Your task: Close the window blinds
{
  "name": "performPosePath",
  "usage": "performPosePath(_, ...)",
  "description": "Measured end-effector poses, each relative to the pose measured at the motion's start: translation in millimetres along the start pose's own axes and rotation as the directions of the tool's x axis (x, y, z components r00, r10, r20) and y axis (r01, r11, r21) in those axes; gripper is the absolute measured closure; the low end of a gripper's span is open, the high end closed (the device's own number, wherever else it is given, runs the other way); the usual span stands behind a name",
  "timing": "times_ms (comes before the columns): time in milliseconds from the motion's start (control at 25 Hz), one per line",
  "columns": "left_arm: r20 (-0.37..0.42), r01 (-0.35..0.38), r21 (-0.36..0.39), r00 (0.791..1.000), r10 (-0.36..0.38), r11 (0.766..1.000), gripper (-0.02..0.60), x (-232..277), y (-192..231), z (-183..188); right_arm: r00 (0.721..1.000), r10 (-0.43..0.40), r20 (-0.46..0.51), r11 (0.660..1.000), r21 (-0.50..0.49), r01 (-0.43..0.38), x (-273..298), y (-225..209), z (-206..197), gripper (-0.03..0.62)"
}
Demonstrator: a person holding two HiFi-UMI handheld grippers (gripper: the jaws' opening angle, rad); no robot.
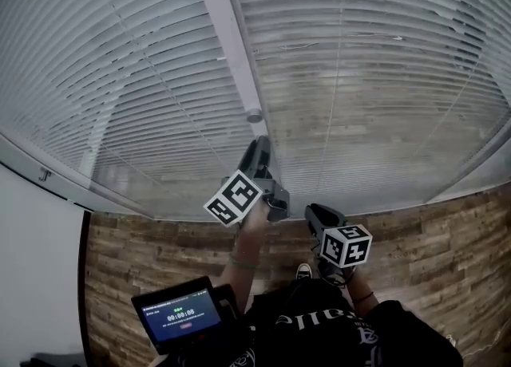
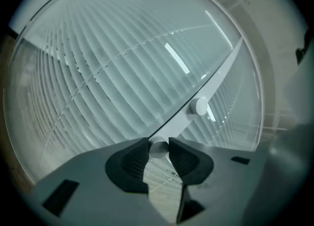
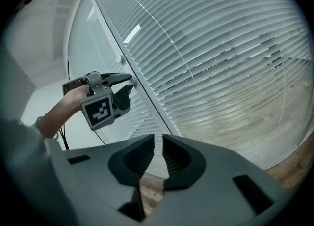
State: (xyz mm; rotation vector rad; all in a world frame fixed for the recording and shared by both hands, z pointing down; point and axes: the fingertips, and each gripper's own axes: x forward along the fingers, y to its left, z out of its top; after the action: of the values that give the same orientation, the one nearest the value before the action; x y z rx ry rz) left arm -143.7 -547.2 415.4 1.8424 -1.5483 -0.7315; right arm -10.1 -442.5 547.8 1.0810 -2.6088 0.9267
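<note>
The left gripper (image 2: 159, 144) clamps its ribbed black pads (image 2: 135, 158) on the round grey end of a thin clear blind wand (image 2: 158, 150), beside the smooth white window post (image 2: 218, 77). The right gripper (image 3: 158, 144) is empty, its jaws a narrow slit apart. White horizontal slatted window blinds (image 2: 108, 68) hang just beyond, covering the glass.

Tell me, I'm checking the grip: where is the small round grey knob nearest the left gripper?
Left gripper view, bottom centre: the round grey knob is clamped between the left gripper's jaws, on the white window post, beside a second knob.
</note>
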Motion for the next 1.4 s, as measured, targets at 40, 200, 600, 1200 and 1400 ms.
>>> performPosePath(40,0.002,-0.005,0.051,1.000,0.005,0.999,0.456,-1.2,-0.7,1.6,1.000,-0.001,0.000,1.000,0.000,0.001,-1.2,-0.7,-0.8,0.528)
performPosePath(200,-0.019,-0.051,0.530,0.997,0.072,0.846,0.454,-7.3,-7.7,0.4,1.000,-0.007,-0.005,1.000,0.003,0.007,-4.2,-2.9,-3.8,0.530)
performPosePath(600,0.006,0.040,0.979,0.975,0.223,-0.199,0.454,1.4,-12.6,-22.4,1.000,-0.016,-0.020,1.000,0.009,0.016,-6.2,-7.4,-11.6,0.530)
performPosePath(1200,-0.076,-0.045,0.476,0.993,0.092,0.878,0.454,-2.1,-6.4,2.4,0.999,-0.028,-0.017,0.999,0.020,0.028,-5.4,-10.3,-10.1,0.528)
performPosePath(1400,-0.092,-0.001,0.163,0.996,0.016,0.987,0.456,-0.2,-1.0,-1.7,0.999,-0.021,-0.024,1.000,0.018,0.022,-2.1,-6.8,-12.8,0.528)
